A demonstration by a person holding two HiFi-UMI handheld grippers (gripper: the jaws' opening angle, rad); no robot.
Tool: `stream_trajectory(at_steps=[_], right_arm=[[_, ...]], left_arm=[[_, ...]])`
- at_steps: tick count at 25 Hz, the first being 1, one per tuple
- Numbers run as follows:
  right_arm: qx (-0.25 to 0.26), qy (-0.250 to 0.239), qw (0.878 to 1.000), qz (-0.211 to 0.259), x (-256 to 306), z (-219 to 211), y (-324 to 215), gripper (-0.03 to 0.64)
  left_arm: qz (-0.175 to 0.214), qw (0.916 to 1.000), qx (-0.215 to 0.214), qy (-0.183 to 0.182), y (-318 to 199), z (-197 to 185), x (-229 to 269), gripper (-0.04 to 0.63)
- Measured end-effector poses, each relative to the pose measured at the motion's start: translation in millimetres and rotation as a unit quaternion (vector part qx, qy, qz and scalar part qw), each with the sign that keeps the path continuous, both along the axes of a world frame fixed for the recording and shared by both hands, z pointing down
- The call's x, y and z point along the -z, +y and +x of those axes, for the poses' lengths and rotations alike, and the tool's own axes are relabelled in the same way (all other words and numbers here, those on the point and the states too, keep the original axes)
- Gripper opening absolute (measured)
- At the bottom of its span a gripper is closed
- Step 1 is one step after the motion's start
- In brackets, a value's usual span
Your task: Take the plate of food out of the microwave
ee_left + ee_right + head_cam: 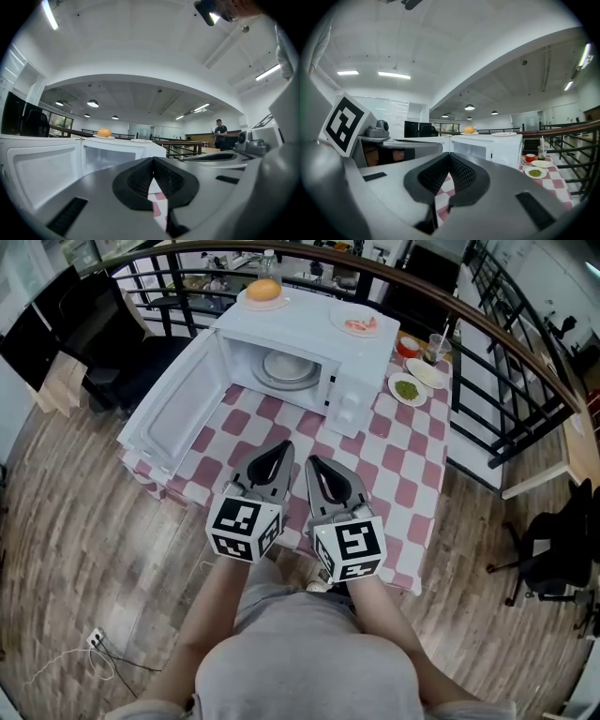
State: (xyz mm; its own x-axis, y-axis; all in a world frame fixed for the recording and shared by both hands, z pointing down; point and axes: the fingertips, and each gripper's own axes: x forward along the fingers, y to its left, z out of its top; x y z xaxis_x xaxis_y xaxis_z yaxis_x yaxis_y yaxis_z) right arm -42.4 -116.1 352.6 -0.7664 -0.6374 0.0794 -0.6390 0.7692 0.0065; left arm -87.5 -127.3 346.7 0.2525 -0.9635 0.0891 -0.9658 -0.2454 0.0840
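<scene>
**Plate waits inside the open microwave, both grippers shut and empty**

Plate (289,368), round and white, lies flat on the floor of the microwave (367,381) cavity, a little back from the opening. Whether food sits on it cannot be made out from here. The microwave door (183,407) hangs wide open to the left of the cavity, so the way in is free. The microwave stands on a table with a red and white checked cloth (412,460).

In front of the microwave, near the table's edge, the person holds the left gripper (284,446) and the right gripper (311,462) side by side, tips aimed at the opening and well apart from it. Each has its jaws pressed together with nothing between them.

On top of the microwave sit a dish with a round orange item (263,292) and a dish of pinkish food (359,324). A small dish of green food (407,388) lies just right of the microwave.

The plate looks like glazed ceramic: stiff, smooth, probably slippery and breakable, with some weight. The near rim, facing the opening, seems the best hold, with one jaw over it and one under, kept level on the way out.
</scene>
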Motion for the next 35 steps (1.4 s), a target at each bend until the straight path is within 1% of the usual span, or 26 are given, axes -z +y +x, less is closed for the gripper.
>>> stream_trajectory(at_steps=[3,7,12,17,18,19,22,26,30,32,35], right_arm=[[-0.013,0.001,1.000,-0.003,-2,-13,-6,0.023],[-0.029,0.004,1.000,-0.007,-5,-27,-15,0.023],[-0.052,0.010,0.999,-0.009,-8,-39,-30,0.023],[-0.075,0.014,0.997,-0.013,-12,-50,-49,0.023],[-0.078,0.014,0.997,-0.013,-13,-53,-53,0.023],[-0.081,0.015,0.997,-0.013,-14,-55,-57,0.023],[-0.090,0.016,0.996,-0.014,-16,-62,-68,0.023],[-0.107,0.016,0.994,-0.017,-18,-68,-83,0.023],[-0.122,0.021,0.992,-0.022,-23,-73,-94,0.023],[-0.128,0.022,0.991,-0.026,-28,-74,-100,0.023],[-0.134,0.025,0.990,-0.035,-34,-78,-107,0.023]], left_arm=[[-0.012,0.9998,-0.015,-0.002,-9,-12,-5,0.002],[-0.015,0.9991,-0.040,0.000,-22,-25,-9,0.002],[-0.021,0.9980,-0.060,0.006,-42,-39,-14,0.002],[-0.036,0.9963,-0.077,0.014,-64,-53,-26,0.002],[-0.041,0.9956,-0.082,0.016,-68,-55,-28,0.018],[-0.045,0.9950,-0.088,0.019,-73,-57,-30,0.050],[-0.054,0.9936,-0.097,0.023,-88,-65,-36,0.073],[-0.063,0.9922,-0.103,0.031,-108,-76,-42,0.135],[-0.072,0.9909,-0.099,0.056,-123,-88,-50,0.214],[-0.083,0.9885,-0.099,0.078,-131,-93,-56,0.221],[-0.101,0.9821,-0.095,0.127,-144,-102,-66,0.217]])
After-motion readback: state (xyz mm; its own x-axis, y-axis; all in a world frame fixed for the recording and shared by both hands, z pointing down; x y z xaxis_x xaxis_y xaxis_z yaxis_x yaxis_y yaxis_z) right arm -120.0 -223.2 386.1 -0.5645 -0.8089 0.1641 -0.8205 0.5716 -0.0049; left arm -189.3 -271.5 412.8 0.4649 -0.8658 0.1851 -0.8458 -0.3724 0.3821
